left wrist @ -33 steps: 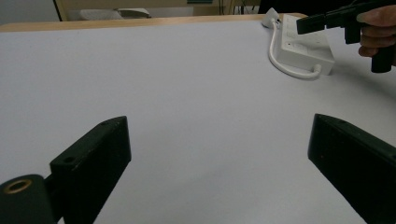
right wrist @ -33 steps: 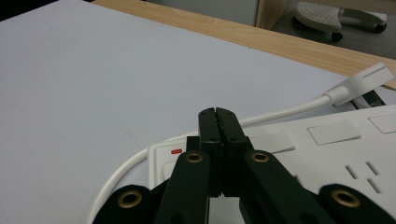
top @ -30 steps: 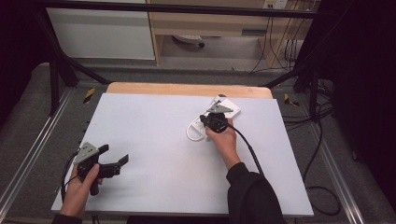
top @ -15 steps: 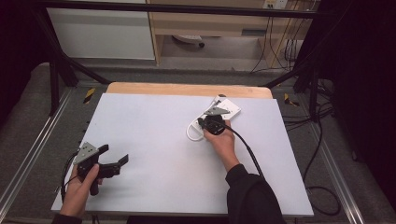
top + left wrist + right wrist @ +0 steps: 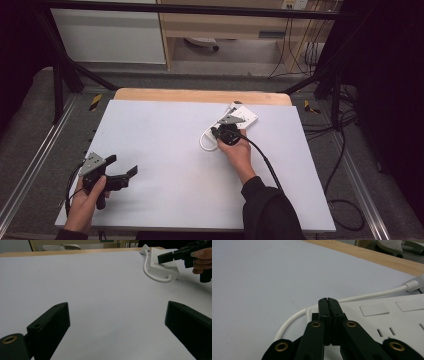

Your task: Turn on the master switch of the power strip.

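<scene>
A white power strip (image 5: pixel 246 116) lies at the back right of the white table, with its white cable (image 5: pixel 203 143) looped off its near left end. My right gripper (image 5: pixel 218 131) is shut, its jaws pressed together with nothing between them. In the right gripper view the gripper (image 5: pixel 328 301) has its tips low over the corner of the power strip (image 5: pixel 392 320), beside the cable (image 5: pixel 291 318). My left gripper (image 5: pixel 122 165) is held at the front left and stands wide open and empty. The left gripper view has the gripper (image 5: pixel 117 312) pointing across the table toward the power strip (image 5: pixel 163 268).
A wooden strip (image 5: pixel 200 95) runs along the far edge of the white table top (image 5: pixel 165 150). Metal frame rails (image 5: pixel 30 165) flank the table. Cables (image 5: pixel 345 165) lie on the floor at the right. The right gripper's black cable (image 5: pixel 265 160) trails back along the forearm.
The right gripper has edged slightly nearer, toward the near left end of the power strip. The left gripper has stayed where it was.
</scene>
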`<state>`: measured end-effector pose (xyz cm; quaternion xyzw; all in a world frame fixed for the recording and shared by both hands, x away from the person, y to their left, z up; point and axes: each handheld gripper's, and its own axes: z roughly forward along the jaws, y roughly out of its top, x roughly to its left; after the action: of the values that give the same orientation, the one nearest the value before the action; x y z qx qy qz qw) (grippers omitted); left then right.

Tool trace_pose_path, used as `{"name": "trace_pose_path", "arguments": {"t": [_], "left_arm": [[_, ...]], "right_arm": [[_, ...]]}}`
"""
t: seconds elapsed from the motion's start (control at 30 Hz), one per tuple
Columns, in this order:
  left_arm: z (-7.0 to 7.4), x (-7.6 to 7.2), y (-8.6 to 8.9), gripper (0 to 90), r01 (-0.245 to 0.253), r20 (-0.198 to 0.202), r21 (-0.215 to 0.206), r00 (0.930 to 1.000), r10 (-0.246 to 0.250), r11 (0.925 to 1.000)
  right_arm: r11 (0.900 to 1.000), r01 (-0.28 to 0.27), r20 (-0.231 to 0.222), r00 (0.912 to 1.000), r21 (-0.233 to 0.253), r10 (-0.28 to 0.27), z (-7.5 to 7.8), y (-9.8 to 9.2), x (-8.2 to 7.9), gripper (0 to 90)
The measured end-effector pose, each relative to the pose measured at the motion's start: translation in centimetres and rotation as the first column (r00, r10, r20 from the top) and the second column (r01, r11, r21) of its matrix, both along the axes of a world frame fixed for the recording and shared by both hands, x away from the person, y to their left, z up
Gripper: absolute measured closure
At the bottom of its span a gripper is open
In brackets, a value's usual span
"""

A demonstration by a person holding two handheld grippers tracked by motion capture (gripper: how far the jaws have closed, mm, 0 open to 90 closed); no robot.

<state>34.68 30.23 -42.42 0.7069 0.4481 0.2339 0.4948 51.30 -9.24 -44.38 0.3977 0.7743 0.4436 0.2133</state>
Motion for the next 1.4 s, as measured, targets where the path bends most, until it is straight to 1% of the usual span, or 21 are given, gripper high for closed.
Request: {"name": "trace_pose_path", "arguments": {"t": [0.43, 0.77, 0.93, 1.4], "left_arm": [[-0.01, -0.01, -0.01, 6.0, 0.000, -0.002, 0.002, 1.0000, 0.000, 1.0000], [0.00, -0.02, -0.01, 6.0, 0.000, -0.002, 0.003, 1.0000, 0.000, 1.0000], [-0.01, -0.02, -0.05, 6.1, 0.001, -0.003, 0.004, 1.0000, -0.001, 1.0000], [-0.02, -0.02, -0.05, 6.1, 0.001, -0.005, 0.006, 1.0000, -0.001, 1.0000]], "right_arm": [[1.000, 0.001, -0.001, 1.0000, -0.002, -0.001, -0.12, 0.12, -0.09, 90.0], [1.000, -0.004, 0.008, 1.0000, -0.007, 0.004, -0.27, 0.18, -0.14, 90.0], [1.000, 0.006, 0.008, 0.9999, 0.009, -0.006, -0.40, -0.03, -0.24, 90.0], [1.000, 0.000, 0.004, 1.0000, 0.003, 0.000, -0.36, 0.20, -0.25, 90.0]]}}
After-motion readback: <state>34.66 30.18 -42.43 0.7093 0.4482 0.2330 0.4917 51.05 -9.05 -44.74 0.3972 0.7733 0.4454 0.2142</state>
